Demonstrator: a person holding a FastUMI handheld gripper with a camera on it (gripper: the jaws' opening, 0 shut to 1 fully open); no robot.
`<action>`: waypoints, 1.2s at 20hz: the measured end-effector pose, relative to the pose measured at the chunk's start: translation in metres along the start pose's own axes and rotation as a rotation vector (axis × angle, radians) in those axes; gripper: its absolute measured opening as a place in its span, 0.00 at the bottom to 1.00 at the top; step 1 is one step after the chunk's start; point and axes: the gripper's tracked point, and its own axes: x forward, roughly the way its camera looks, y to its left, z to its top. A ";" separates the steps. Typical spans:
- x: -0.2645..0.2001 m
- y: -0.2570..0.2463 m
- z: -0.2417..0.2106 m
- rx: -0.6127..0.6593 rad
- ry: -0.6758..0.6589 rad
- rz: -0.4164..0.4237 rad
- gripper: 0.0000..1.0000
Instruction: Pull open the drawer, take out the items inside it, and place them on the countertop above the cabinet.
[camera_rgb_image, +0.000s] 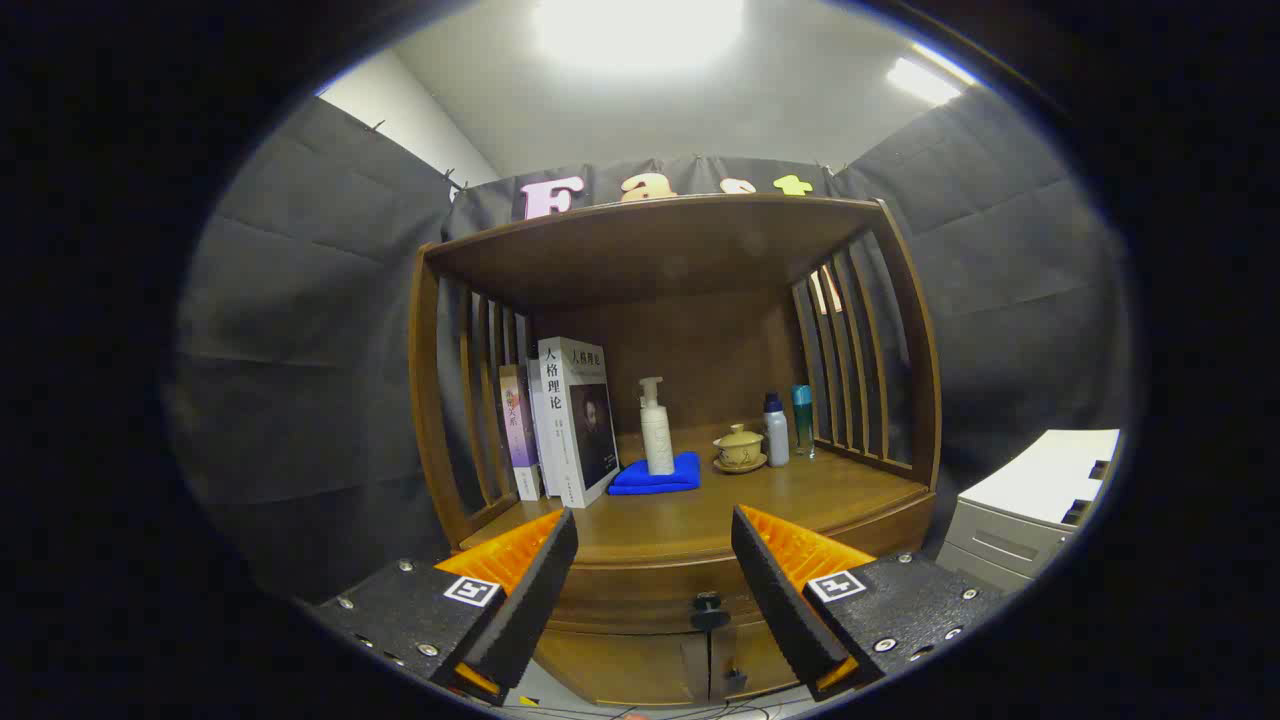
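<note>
A brown wooden cabinet (660, 300) with slatted sides stands ahead of me. Its drawer front (650, 590) is closed beneath the countertop (760, 500), with a small dark knob (708, 603) low between my fingers. My gripper (655, 560) is open, with nothing between the fingers, a short way in front of the drawer. On the countertop stand books (570, 420), a white pump bottle (655, 430) on a folded blue cloth (655, 475), a lidded teacup on a saucer (739, 448) and two slim bottles (788, 425).
Below the drawer are two cabinet doors (660, 660) with small handles. A light grey filing cabinet (1030, 510) stands to the right of the wooden one. Cables lie on the floor in front. Black cloth walls surround the booth.
</note>
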 end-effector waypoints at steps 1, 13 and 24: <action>0.001 -0.003 0.001 0.006 0.001 -0.006 0.96; 0.007 -0.015 0.011 -0.031 0.002 -0.014 0.96; 0.012 -0.018 -0.001 -0.102 0.037 -0.008 0.96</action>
